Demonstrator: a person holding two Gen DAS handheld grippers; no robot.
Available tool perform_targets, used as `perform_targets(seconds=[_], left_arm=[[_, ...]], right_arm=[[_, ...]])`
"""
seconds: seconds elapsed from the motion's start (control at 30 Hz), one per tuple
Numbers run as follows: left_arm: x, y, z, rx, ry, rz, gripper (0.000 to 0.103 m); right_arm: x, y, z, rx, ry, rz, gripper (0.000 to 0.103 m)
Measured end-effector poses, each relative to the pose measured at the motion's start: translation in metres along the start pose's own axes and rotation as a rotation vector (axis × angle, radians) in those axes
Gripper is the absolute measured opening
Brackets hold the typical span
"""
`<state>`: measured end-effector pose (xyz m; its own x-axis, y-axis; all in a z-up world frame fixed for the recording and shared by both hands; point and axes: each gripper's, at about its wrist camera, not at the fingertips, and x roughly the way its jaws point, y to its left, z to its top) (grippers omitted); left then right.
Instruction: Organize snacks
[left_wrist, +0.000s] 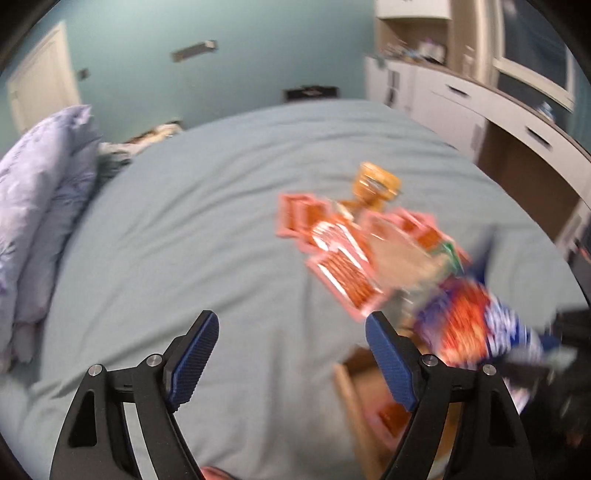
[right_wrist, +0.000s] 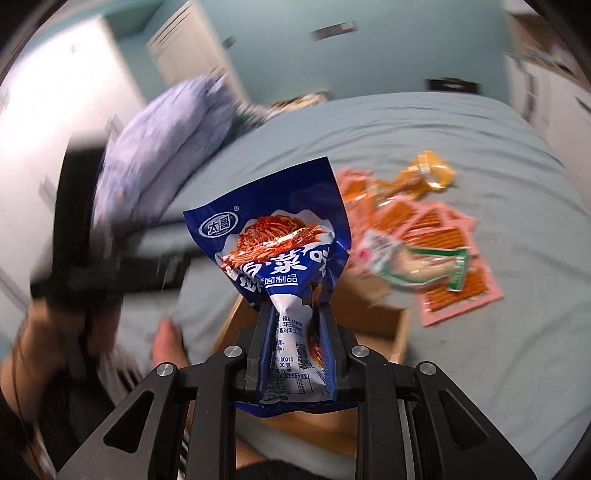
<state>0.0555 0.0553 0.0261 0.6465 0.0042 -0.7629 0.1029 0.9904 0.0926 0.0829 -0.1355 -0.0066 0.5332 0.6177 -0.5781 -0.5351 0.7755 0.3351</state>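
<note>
Right tongs (right_wrist: 295, 314) clamp a blue snack packet (right_wrist: 273, 236) above the cardboard box (right_wrist: 400, 332) on the bed (right_wrist: 480, 369); left tongs (left_wrist: 291, 325) stand apart, empty, near pink snack packets (left_wrist: 343, 273).

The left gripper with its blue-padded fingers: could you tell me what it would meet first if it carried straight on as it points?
Probably just the grey-blue bedsheet: the open left gripper holds nothing, and the snack packets lie to its right; depth is uncertain.
</note>
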Motion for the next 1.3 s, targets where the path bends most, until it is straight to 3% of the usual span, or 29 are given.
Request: perform_targets(seconds=[0.17, 0.27, 0.33, 0.4, 0.47, 0.5, 0.57, 0.67, 0.77, 0.83, 0.97, 1.07, 1.3], left_arm=[[0.014, 0.015, 0.001, -0.069, 0.026, -0.019, 0.083], [0.008, 0.012, -0.002, -0.064, 0.021, -0.003, 0.083], [0.005, 0.008, -0.004, -0.066, 0.015, -0.006, 0.083], [0.005, 0.005, -0.004, -0.067, 0.017, -0.009, 0.085], [0.008, 0.003, -0.004, -0.062, 0.025, -0.013, 0.088], [0.009, 0.002, -0.004, -0.057, 0.029, -0.011, 0.088], [0.011, -0.003, -0.004, -0.035, 0.040, 0.002, 0.088], [0.013, -0.010, -0.002, -0.006, 0.043, 0.019, 0.088], [0.010, -0.019, 0.000, 0.022, 0.025, 0.025, 0.088], [0.008, -0.023, 0.000, 0.043, 0.010, 0.037, 0.089], [0.004, -0.030, -0.002, 0.088, -0.013, 0.069, 0.098], [0.002, -0.032, -0.001, 0.101, -0.025, 0.071, 0.098], [-0.003, -0.033, -0.001, 0.115, -0.047, 0.096, 0.099]], right_arm=[[0.035, 0.019, 0.005, -0.108, 0.105, -0.121, 0.021], [0.025, 0.016, 0.014, -0.048, 0.054, -0.075, 0.029], [0.007, 0.013, 0.011, -0.009, -0.008, -0.074, 0.043], [-0.016, 0.005, 0.013, 0.022, -0.099, -0.121, 0.070], [-0.042, -0.006, 0.016, 0.038, -0.192, -0.221, 0.085], [-0.050, -0.007, 0.016, 0.036, -0.211, -0.251, 0.087], [-0.065, -0.013, 0.019, 0.021, -0.226, -0.327, 0.087], [-0.067, -0.031, 0.019, 0.054, -0.180, -0.395, 0.087], [-0.057, -0.046, 0.013, 0.214, -0.105, -0.364, 0.087], [-0.048, -0.047, 0.020, 0.230, -0.077, -0.390, 0.087], [-0.037, -0.015, 0.032, 0.094, -0.057, -0.456, 0.087], [-0.027, 0.004, 0.027, -0.008, -0.035, -0.486, 0.087], [-0.034, 0.020, 0.012, -0.084, -0.036, -0.521, 0.087]])
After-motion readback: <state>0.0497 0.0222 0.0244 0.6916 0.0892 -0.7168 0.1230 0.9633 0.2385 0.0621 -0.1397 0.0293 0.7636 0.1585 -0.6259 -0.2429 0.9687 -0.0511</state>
